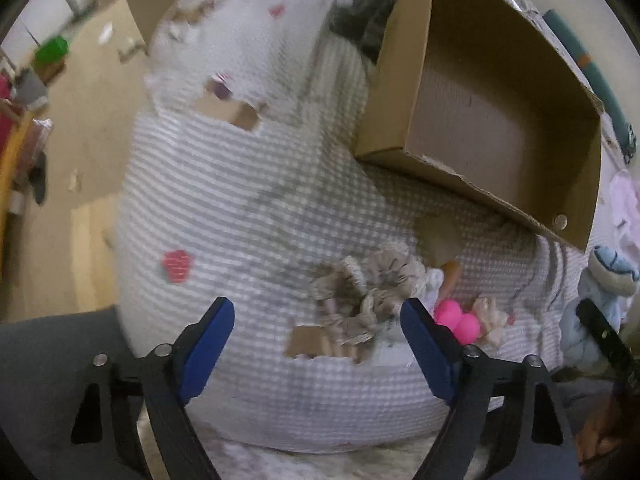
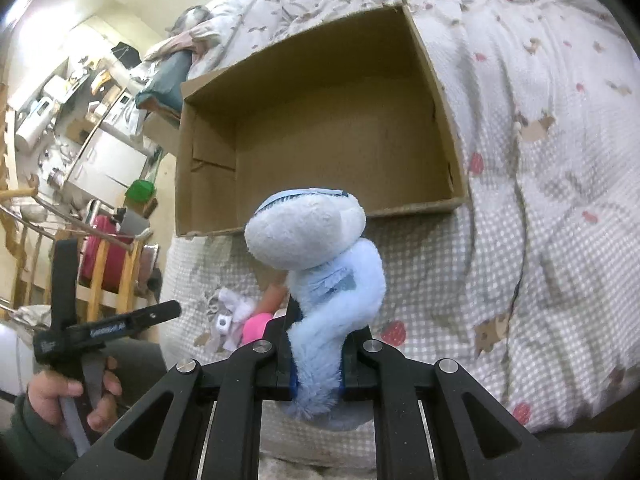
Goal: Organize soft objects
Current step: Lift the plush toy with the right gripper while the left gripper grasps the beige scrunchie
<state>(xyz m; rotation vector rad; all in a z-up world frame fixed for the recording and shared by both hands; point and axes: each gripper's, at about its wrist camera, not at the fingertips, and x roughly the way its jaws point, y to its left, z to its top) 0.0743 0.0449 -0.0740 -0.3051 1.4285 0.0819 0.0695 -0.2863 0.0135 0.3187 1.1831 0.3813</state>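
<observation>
My right gripper point(image 2: 316, 354) is shut on a light blue and white plush toy point(image 2: 320, 256), held above the bed in front of an empty cardboard box point(image 2: 340, 140). The same plush shows at the right edge of the left wrist view point(image 1: 600, 292). My left gripper point(image 1: 318, 322) is open and empty, just short of a pile of beige scrunchies point(image 1: 372, 292), a pink soft toy point(image 1: 458, 320) and small white and orange items point(image 1: 444, 280) lying on the checked blanket point(image 1: 240, 200). The box point(image 1: 500, 120) lies beyond the pile.
The bed's edge runs along the left, with the floor point(image 1: 80, 140) below. A grey fluffy item point(image 1: 364, 12) lies behind the box. Cluttered furniture, a green item point(image 2: 140, 190) and a wooden rail point(image 2: 100, 272) stand beside the bed. The floral duvet point(image 2: 540, 80) spreads right of the box.
</observation>
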